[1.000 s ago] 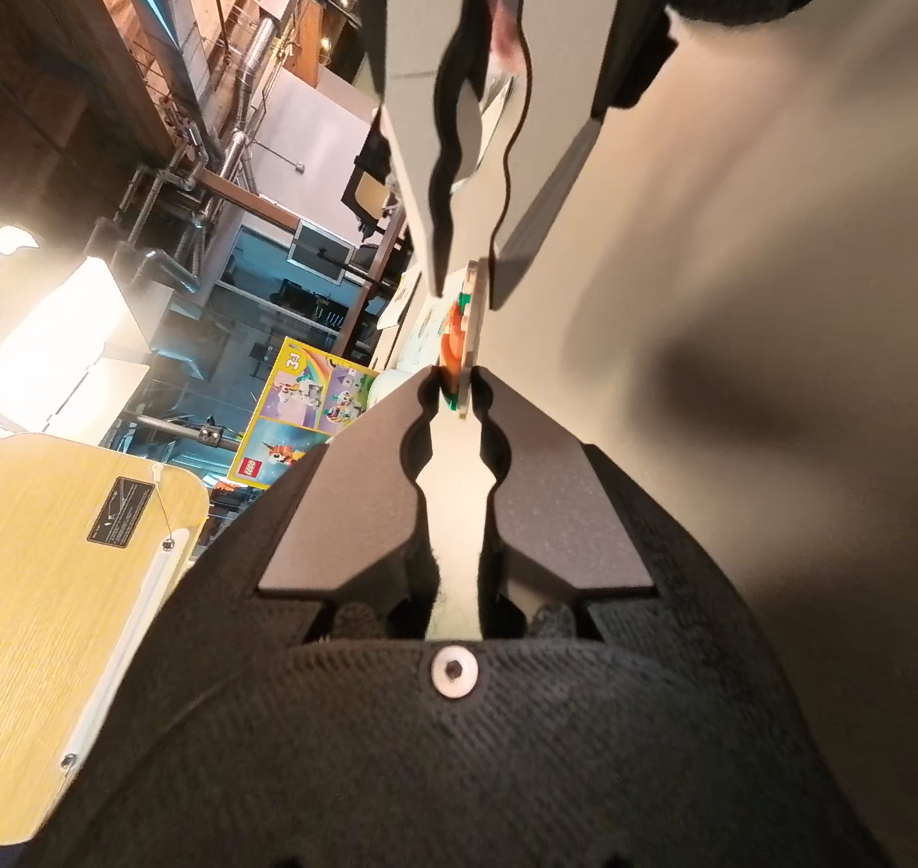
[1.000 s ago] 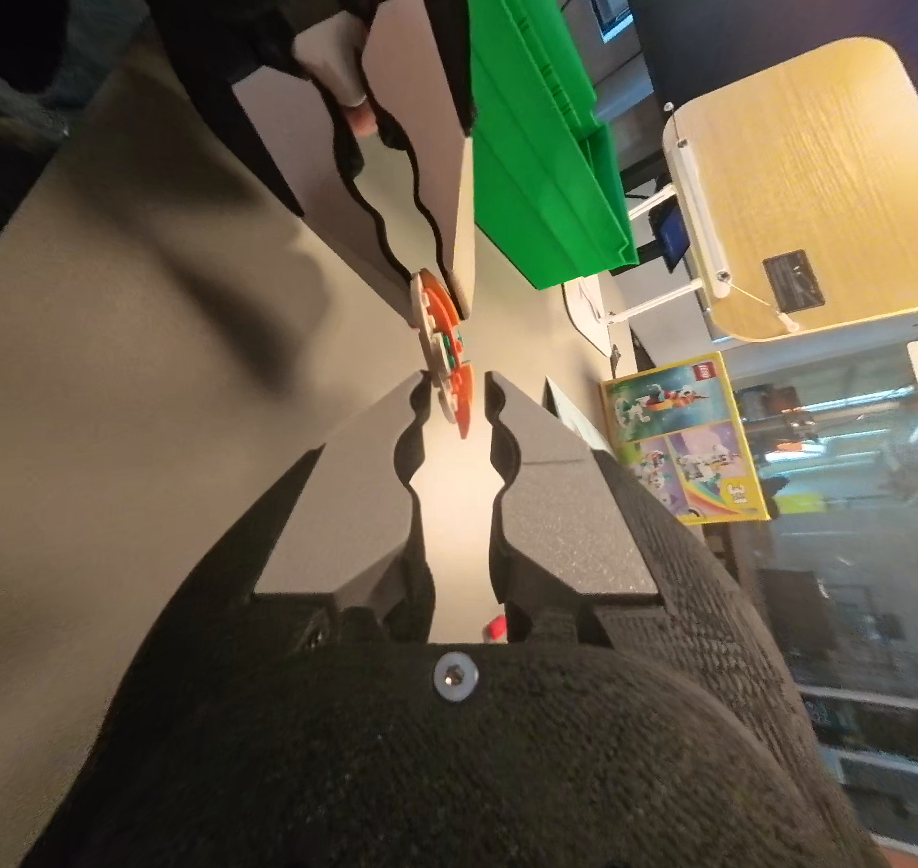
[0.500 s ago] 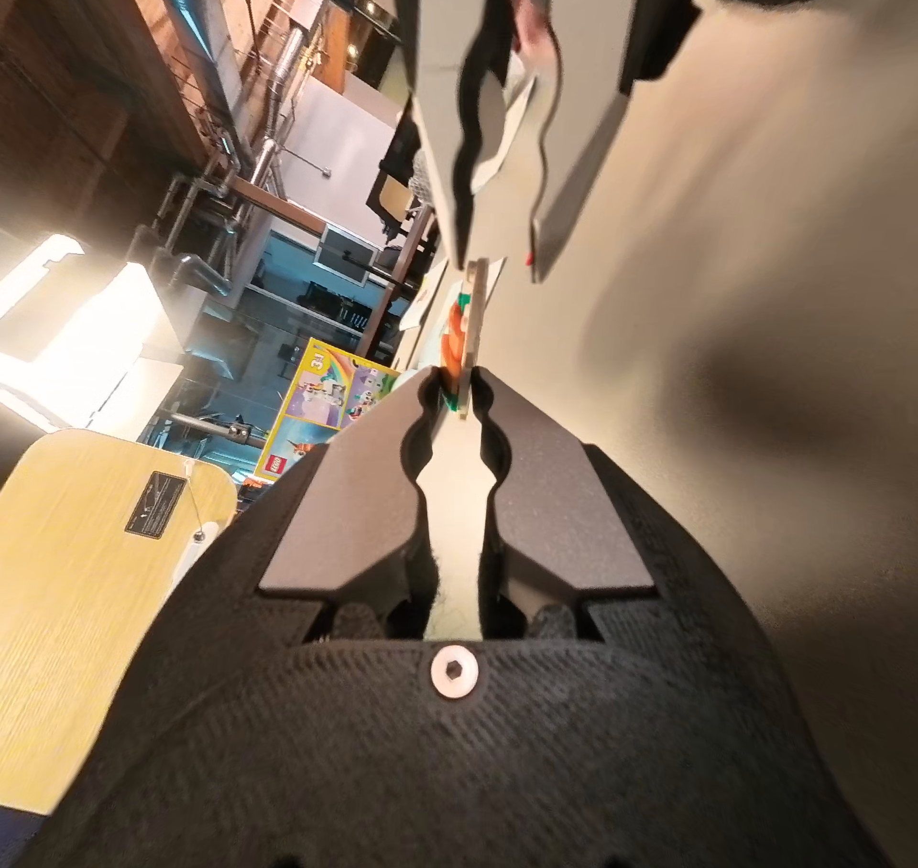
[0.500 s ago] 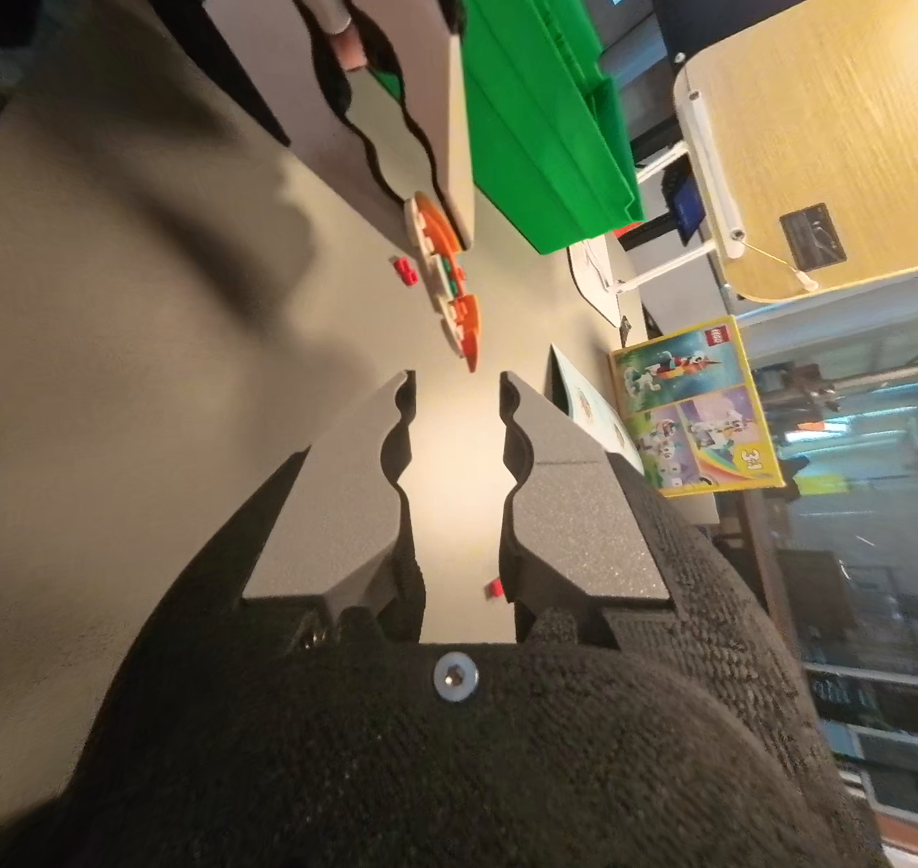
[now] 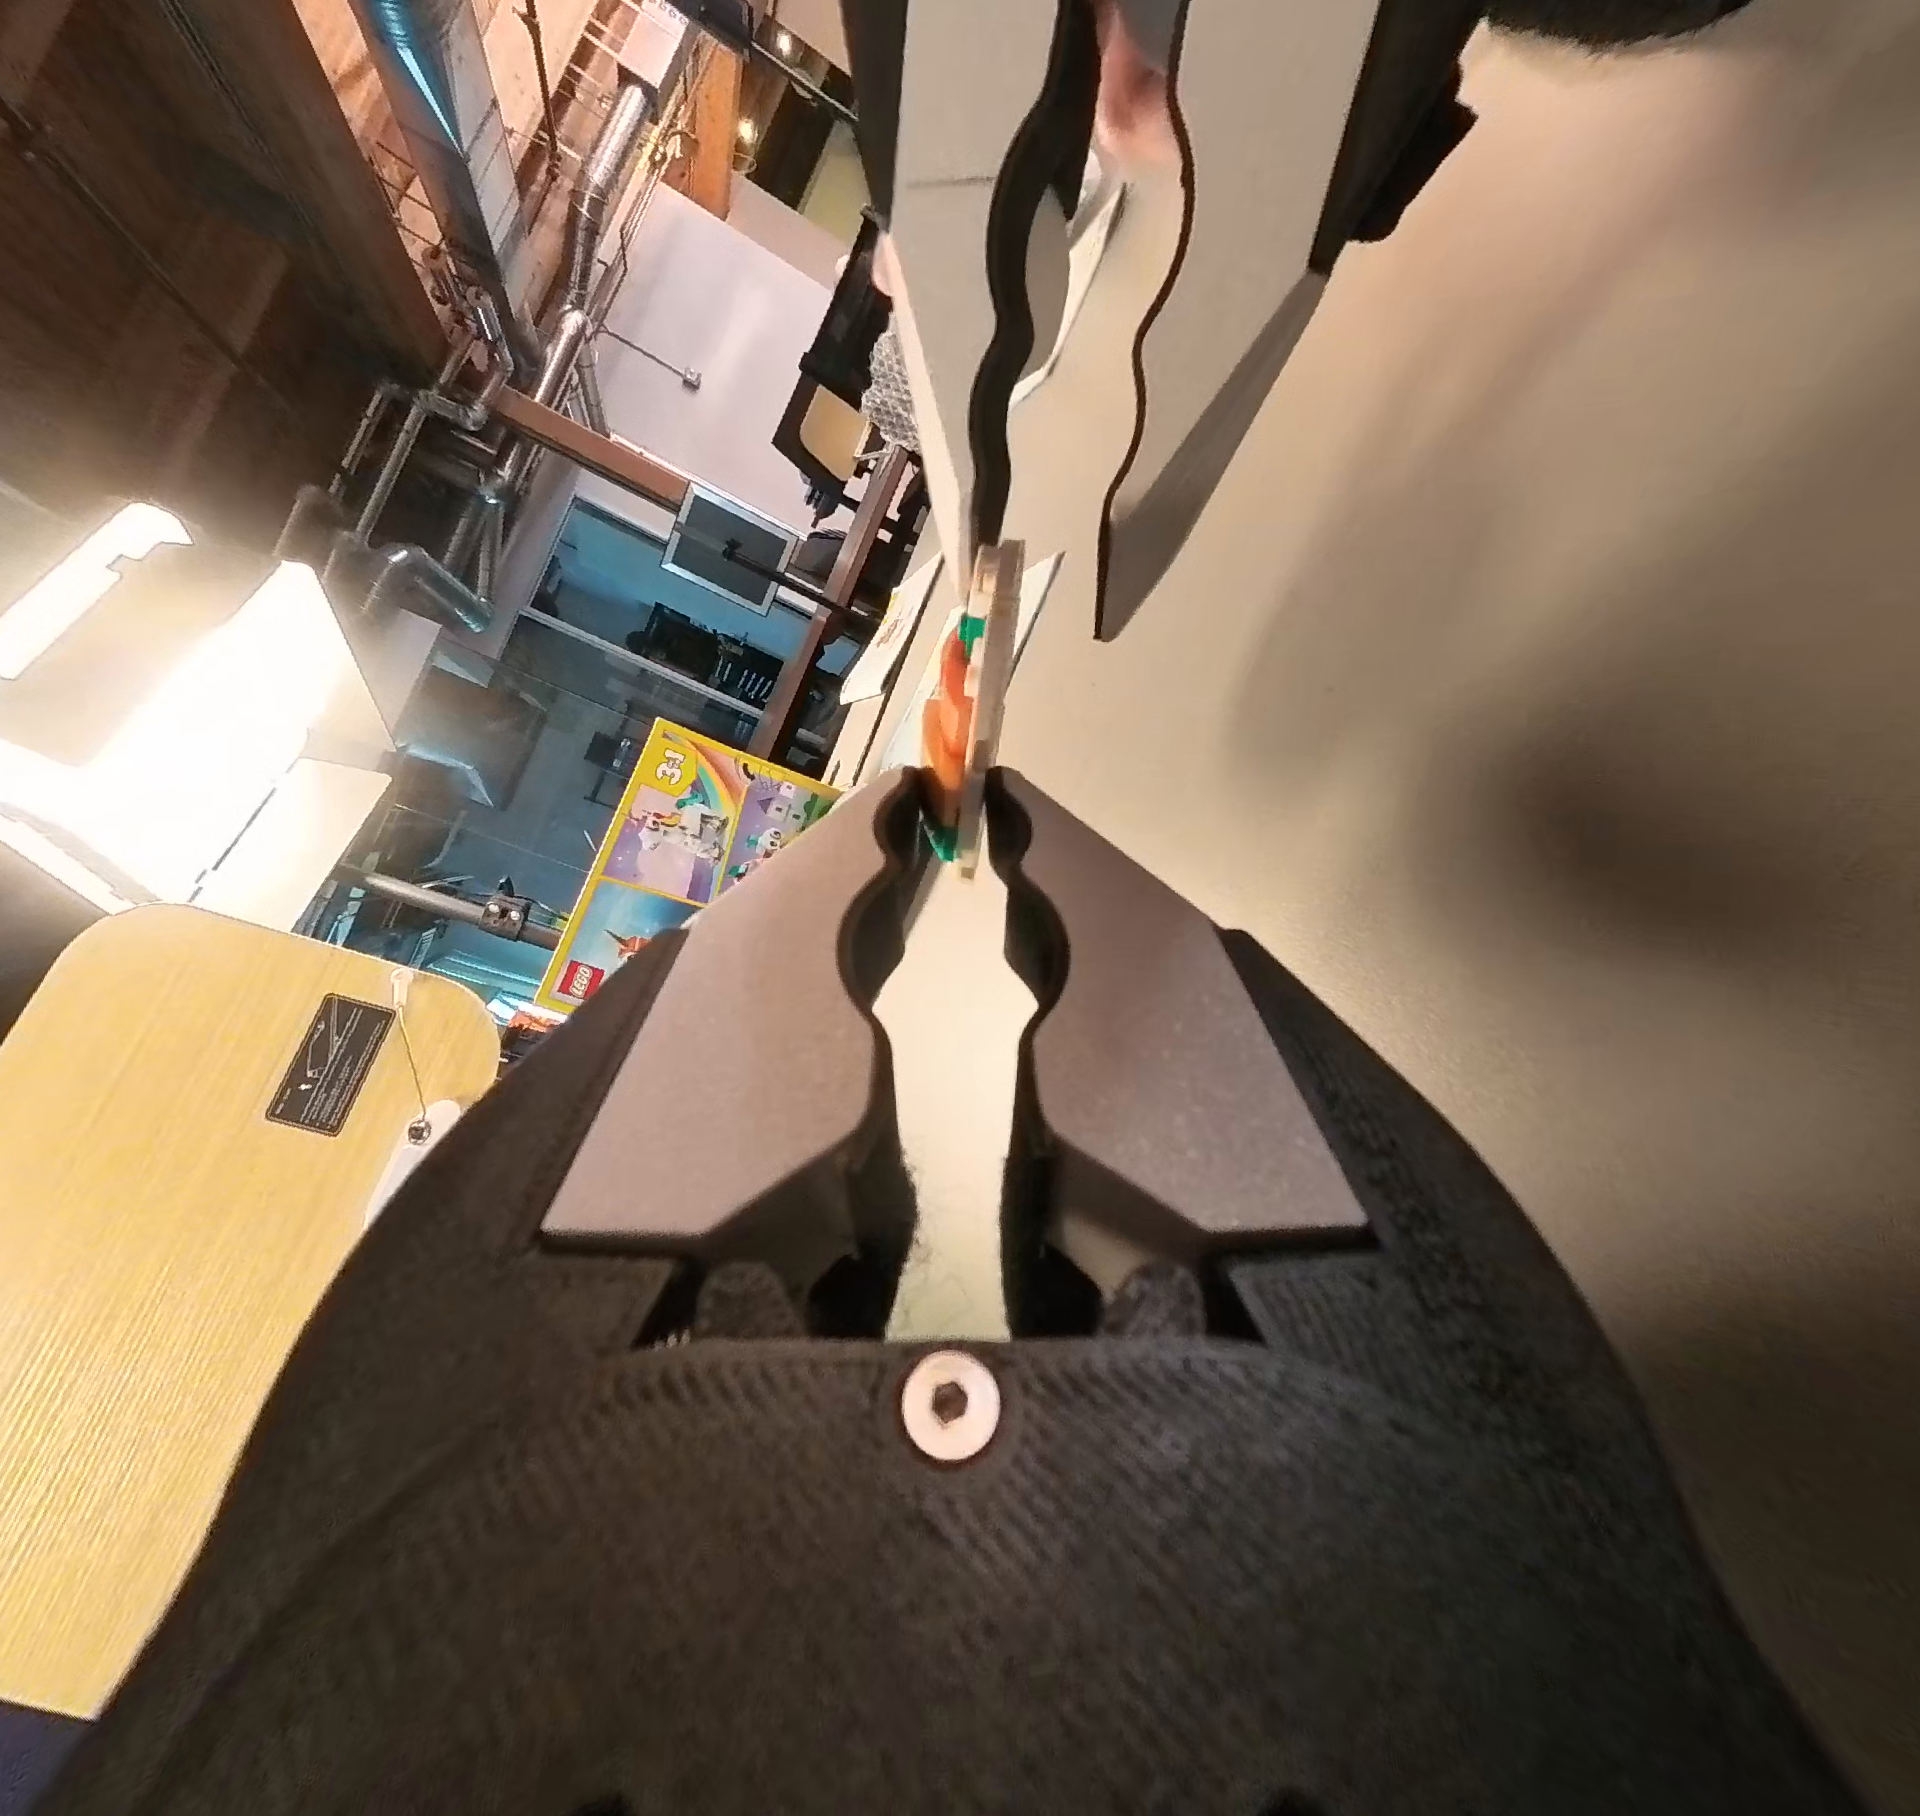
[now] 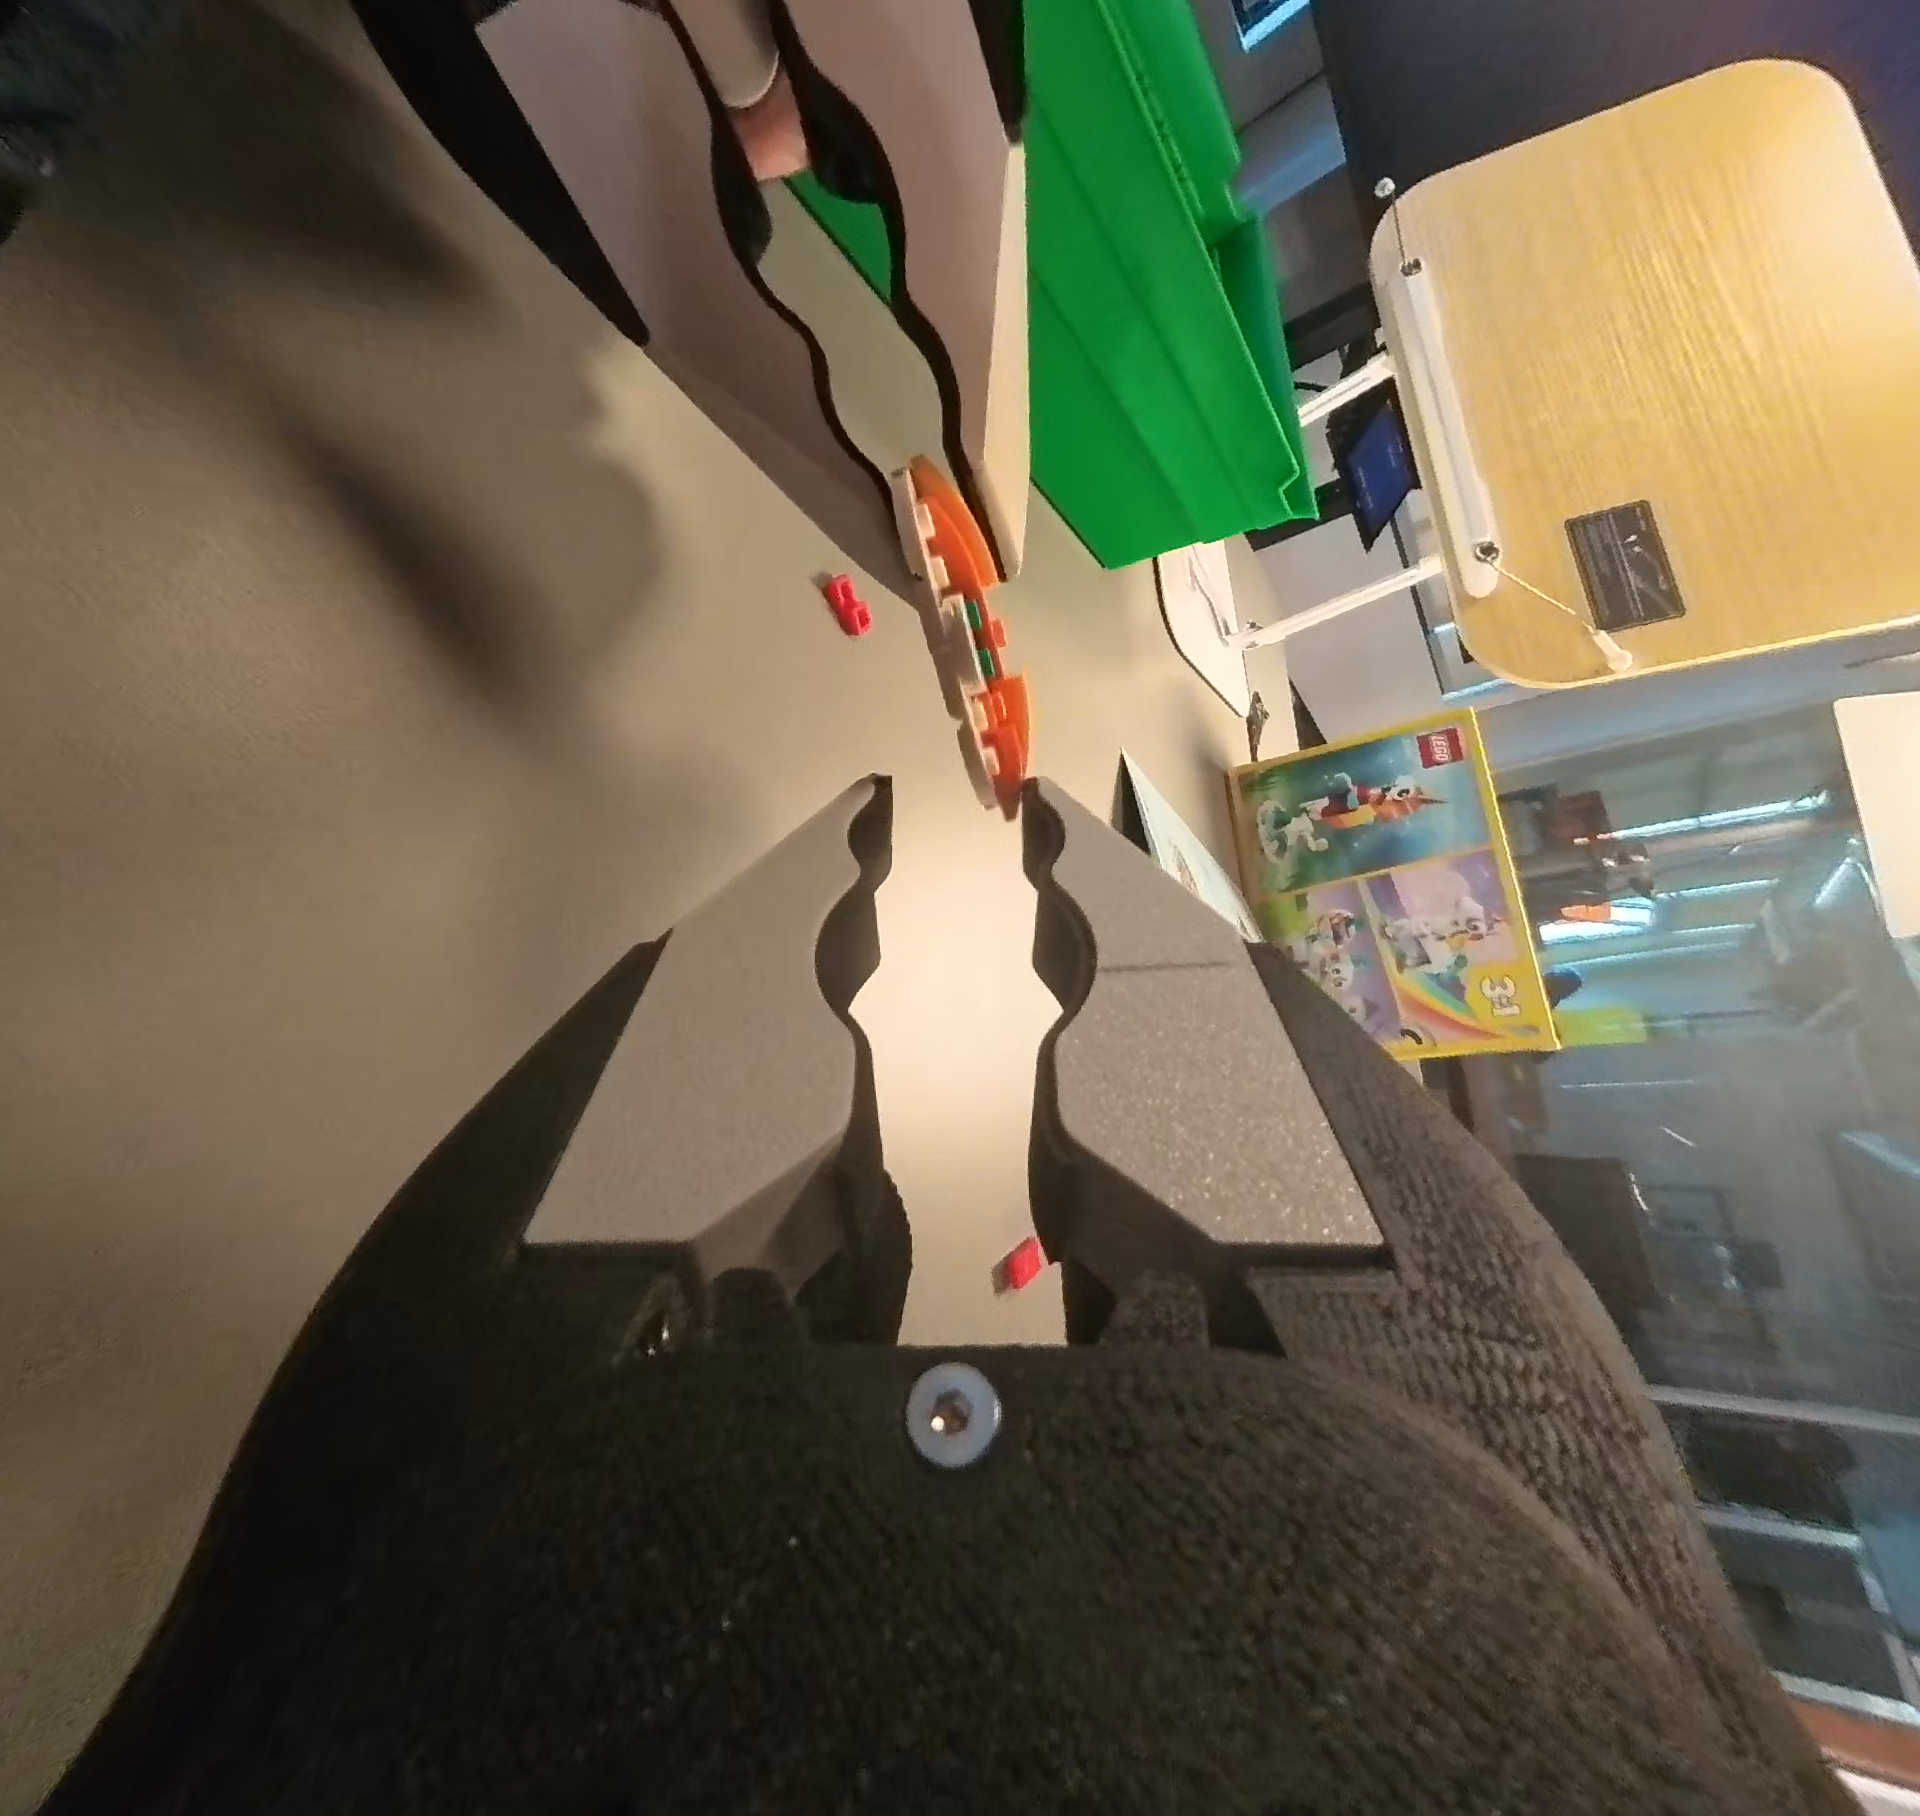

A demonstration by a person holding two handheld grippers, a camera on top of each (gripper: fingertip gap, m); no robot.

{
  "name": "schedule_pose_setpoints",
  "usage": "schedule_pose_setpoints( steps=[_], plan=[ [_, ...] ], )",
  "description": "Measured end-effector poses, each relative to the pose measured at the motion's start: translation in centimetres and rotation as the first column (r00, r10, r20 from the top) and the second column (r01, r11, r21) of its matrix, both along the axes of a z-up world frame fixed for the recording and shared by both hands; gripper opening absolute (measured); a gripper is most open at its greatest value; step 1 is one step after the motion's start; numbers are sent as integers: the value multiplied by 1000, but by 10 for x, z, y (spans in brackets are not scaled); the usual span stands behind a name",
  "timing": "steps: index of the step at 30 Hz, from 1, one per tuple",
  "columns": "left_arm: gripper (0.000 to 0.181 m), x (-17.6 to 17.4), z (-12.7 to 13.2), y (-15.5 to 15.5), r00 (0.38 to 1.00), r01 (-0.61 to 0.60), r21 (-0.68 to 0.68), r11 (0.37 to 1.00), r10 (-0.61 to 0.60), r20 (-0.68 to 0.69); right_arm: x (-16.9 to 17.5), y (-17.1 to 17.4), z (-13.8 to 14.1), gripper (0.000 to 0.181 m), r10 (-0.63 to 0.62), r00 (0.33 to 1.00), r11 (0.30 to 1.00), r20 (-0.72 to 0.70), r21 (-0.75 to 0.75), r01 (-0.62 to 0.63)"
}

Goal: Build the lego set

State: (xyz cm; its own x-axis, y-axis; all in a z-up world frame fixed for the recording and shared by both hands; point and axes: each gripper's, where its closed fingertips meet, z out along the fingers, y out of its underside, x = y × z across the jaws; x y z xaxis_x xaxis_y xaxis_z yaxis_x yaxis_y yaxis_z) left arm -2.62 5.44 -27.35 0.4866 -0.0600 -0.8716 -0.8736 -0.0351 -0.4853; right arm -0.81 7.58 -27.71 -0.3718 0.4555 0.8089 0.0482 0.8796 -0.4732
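A flat lego assembly, a tan plate with orange and green pieces, is held edge-on above the table. My left gripper is shut on its near end. In the right wrist view the assembly hangs from the left gripper. My right gripper is open and empty. Its right fingertip is at the assembly's orange end. It shows in the left wrist view with its jaws apart around the plate's far end. A small red brick lies on the table beside the assembly.
The grey table runs under both grippers. A second red brick lies near my right gripper's base. A green bin, a yellow lego box, a booklet and a wooden chair back stand beyond. Left and right tips are no more than a few centimetres apart.
My right gripper opened wider, drew back from the assembly's orange end, then came close again. A red brick now shows on the table. My left gripper kept its hold.
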Motion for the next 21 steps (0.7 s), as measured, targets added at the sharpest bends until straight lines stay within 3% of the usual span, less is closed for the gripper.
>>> schedule_pose_setpoints(
  steps=[8, 12, 14, 16, 19, 21],
  plan=[
    [11, 0, 2, -1, 1000, -2, 14, 1000, 2, -7, 3, -5, 1, 33, 28, 1000, 1000, 12, 6, -28],
    [11, 5, 6, -3, 999, 29, 36, 999, -29, -15, 14, -6, 11, 45, 120, 992, 979, 48, -174, -110],
    [12, 9, 7, -5, 998, 53, 50, 997, -52, -31, 21, -6, 25, 43, 172, 982, 920, 75, -369, -133],
    [12, 12, 9, -6, 997, 69, 65, 996, -66, -49, 24, 0, 38, 29, 194, 974, 825, 118, -556, -97],
    [12, 16, 12, -8, 994, 92, 83, 992, -88, -59, 27, 0, 47, 23, 250, 952, 683, 176, -729, -45],
    [12, 18, 13, -9, 993, 107, 86, 991, -102, -54, 28, 0, 43, 23, 253, 950, 716, 183, -695, -56]
  ],
)
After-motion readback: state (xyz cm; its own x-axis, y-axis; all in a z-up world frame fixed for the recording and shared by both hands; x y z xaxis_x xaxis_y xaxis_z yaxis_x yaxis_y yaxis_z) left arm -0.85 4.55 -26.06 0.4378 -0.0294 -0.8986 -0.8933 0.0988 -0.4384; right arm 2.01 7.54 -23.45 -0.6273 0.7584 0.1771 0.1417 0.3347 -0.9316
